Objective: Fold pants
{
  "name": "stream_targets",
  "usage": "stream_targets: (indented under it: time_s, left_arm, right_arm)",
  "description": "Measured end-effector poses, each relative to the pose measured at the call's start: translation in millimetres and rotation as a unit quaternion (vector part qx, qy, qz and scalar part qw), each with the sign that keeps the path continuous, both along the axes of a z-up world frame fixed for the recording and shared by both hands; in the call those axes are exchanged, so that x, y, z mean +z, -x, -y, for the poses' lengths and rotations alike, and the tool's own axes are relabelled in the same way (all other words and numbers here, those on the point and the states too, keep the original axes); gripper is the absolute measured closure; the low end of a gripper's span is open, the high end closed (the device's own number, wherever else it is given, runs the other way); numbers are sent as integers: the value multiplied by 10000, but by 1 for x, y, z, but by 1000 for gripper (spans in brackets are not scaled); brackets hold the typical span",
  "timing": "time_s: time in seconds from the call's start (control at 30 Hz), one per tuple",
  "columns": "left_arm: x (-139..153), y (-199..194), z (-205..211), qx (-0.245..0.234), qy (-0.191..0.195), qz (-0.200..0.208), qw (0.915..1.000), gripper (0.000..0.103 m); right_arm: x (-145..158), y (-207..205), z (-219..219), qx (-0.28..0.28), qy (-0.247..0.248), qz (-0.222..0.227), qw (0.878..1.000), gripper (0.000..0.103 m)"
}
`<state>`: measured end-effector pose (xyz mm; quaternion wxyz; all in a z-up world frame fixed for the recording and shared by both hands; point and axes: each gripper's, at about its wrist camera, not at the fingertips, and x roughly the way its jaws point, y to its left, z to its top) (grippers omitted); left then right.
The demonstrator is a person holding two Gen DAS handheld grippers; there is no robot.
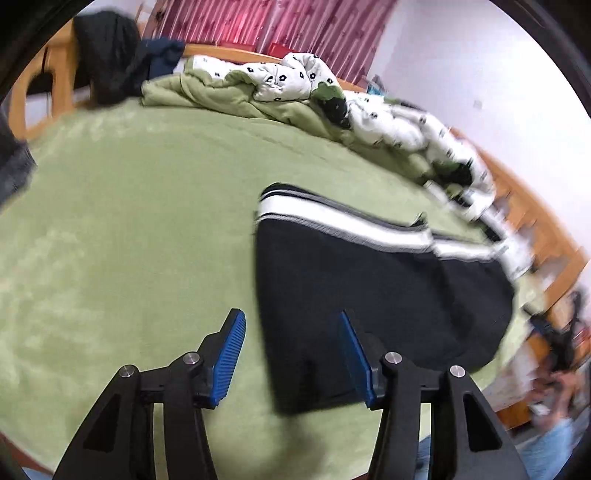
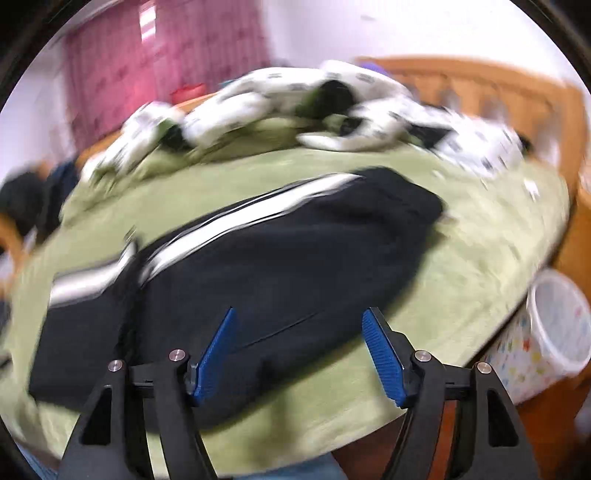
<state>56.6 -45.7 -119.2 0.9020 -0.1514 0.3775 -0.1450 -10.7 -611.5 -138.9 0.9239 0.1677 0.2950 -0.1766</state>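
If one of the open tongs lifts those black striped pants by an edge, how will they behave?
The pants would probably droop limply, since they lie flat and creased on the green blanket. The folded layers may slide apart. The plush blanket likely drags on them when pushed.

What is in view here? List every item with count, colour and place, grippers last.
pants: one pair, black with white side stripes, lying folded on the bed
bed sheet: one, light green, covering the bed
quilt: one, white with dark flower print and green lining, bunched along the far edge
dark clothes: a pile, black and navy, draped over the wooden frame at the far left corner
bed frame: one, orange wood, around the bed
curtain: pink-red, behind the bed
basket: one, white, beside the bed
left gripper: black with blue pads, open
right gripper: black with blue pads, open
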Motion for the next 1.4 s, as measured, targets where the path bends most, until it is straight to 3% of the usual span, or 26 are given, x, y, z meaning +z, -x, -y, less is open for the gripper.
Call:
stream_targets:
  time_s: [0.07,0.17,0.3,0.4,0.57,0.6,0.63,0.67,0.7,0.77,0.87,1.13,1.3,1.4]
  left_arm:
    - [-4,-14,-5,60,286,-80,9995,44]
    - [-15,-39,-2,-40,453,-328,9984,43]
    - [-34,-74,7,-237,392,-729,9963,43]
    - [-58,-103,9,-493,576,-1286,9888,43]
    - [-71,-126,2,-690,1180,-1277,9823,47]
    - [-72,-129,2,-670,1253,-1303,9812,50]
    - [-73,-133,2,-628,1285,-1373,9802,68]
    - [-76,-139,5,-602,1277,-1535,9780,74]
    - [-76,-141,6,-599,1298,-1580,9770,77]
    - [-68,-141,12,-586,1279,-1540,9780,91]
    - [-36,-136,22,-516,1014,-1107,9873,93]
    - [33,-130,-6,-754,1378,-563,9860,94]
    - [71,-123,-83,-428,1096,-404,9922,93]
    - [76,-115,-130,-139,553,-416,9975,93]
  right_arm:
    - [-9,-10,36,-252,-266,-53,9993,33]
    - [-21,-31,69,-299,-687,-40,9972,33]
    - [-46,-66,94,-197,-1136,-111,9933,33]
    - [-56,-88,100,-127,-1250,-24,9921,33]
    - [-54,-124,116,-121,-1458,19,9892,32]
    - [-55,-129,120,-160,-1510,13,9884,41]
    - [-52,-133,121,-148,-1455,22,9892,51]
    - [-47,-134,120,-85,-1365,82,9906,68]
    - [-36,-129,115,-25,-1208,270,9923,77]
    - [-15,-118,102,7,-953,522,9941,82]
    - [30,-112,64,6,-361,710,9968,84]
    - [165,-106,-72,620,815,1301,9862,85]
    - [212,-118,-156,1229,564,1696,9762,86]
    - [206,-130,-187,1471,261,1824,9718,86]
